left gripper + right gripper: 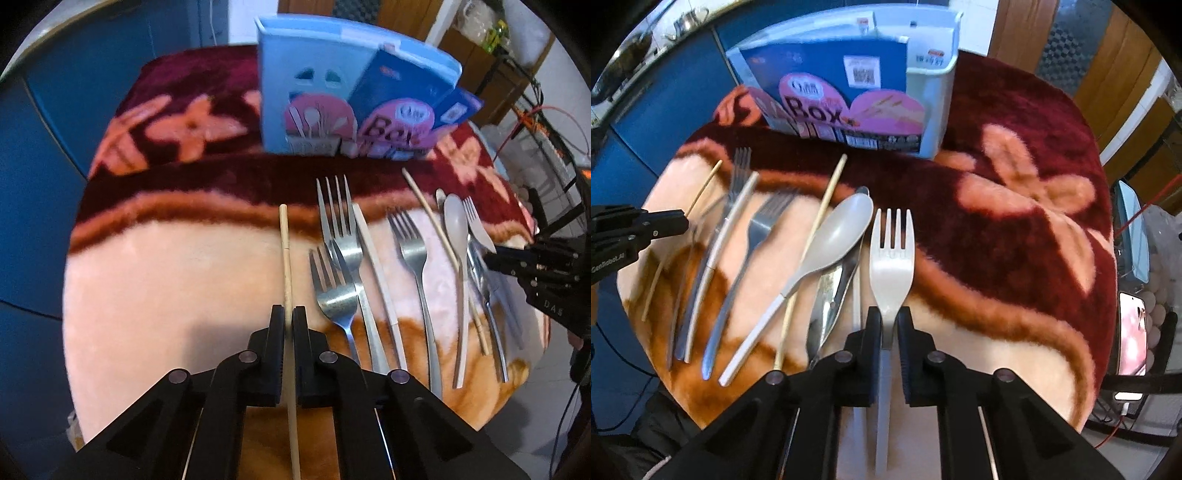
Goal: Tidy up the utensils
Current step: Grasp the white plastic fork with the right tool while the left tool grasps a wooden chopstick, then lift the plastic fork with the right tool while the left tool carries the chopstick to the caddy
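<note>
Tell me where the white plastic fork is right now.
Right wrist view: the white plastic fork lies on the blanket, its handle clamped in the right claw, just right of the grey spoon.

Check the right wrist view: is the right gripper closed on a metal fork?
No, the right gripper grips the pale plastic fork by its neck.

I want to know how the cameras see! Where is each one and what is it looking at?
Left wrist: on the left hand-held gripper, looking down at a wooden chopstick it pinches.
Right wrist: on the right hand-held gripper, looking down at a white plastic fork it pinches.
Both show the blue utensil box and metal forks.
</note>
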Motion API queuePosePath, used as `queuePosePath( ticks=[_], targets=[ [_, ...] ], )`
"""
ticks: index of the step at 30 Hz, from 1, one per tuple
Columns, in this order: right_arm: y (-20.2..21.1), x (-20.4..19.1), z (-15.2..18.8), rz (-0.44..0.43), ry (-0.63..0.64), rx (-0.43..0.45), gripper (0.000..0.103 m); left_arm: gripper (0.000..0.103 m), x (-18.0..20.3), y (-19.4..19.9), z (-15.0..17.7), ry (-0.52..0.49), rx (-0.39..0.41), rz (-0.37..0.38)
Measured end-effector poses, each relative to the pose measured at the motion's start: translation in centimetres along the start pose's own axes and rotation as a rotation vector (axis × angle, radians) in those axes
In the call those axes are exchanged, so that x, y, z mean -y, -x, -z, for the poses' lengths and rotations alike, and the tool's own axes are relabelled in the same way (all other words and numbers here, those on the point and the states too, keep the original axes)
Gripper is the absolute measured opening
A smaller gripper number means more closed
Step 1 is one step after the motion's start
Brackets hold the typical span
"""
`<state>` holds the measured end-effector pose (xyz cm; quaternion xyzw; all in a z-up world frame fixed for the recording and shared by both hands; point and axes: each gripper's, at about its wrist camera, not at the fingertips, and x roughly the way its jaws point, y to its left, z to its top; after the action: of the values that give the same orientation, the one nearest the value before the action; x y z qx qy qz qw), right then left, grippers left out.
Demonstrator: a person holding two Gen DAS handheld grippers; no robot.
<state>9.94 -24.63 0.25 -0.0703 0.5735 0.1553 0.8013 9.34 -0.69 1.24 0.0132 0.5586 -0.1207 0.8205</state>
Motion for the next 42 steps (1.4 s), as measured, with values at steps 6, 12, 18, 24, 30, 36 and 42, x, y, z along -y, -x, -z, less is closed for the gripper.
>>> queuePosePath(
  ticks=[6, 12, 18, 24, 30, 36, 42],
  targets=[
    [4.0, 0.5, 1.3, -0.025, -0.041, 0.173, 0.01, 0.004, -0.5, 4.2, 0.2, 0.023, 0.172, 0.024],
    [7.1, -0.1, 0.8, -0.04, -0.064, 0.387, 0.01, 0.004, -0.1, 7.5, -1.8, 0.03, 0.367, 0.036],
    [9.3, -0.4, -1.6, -0.024, -0.076, 0.567, 0.01, 0.004, 0.0, 9.5, -4.7, 0.059, 0.499, 0.052],
    [11.8, 0.4, -3.9, -0.003, -0.079, 0.675, 0.01, 0.004, 0.2, 11.7, -8.2, 0.091, 0.636, 0.073],
    [13.4, 1.3, -6.2, -0.01, -0.075, 0.748, 0.01, 0.004, 0.9, 13.4, -11.8, 0.113, 0.812, 0.018],
    [12.6, 1.5, -8.2, -0.016, -0.052, 0.78, 0.01, 0.004, 1.8, 12.4, -14.5, 0.144, 0.922, -0.051],
    [9.6, 1.3, -10.0, -0.008, -0.013, 0.759, 0.01, 0.004, 1.8, 8.1, -15.4, 0.198, 0.953, -0.122]
  ],
)
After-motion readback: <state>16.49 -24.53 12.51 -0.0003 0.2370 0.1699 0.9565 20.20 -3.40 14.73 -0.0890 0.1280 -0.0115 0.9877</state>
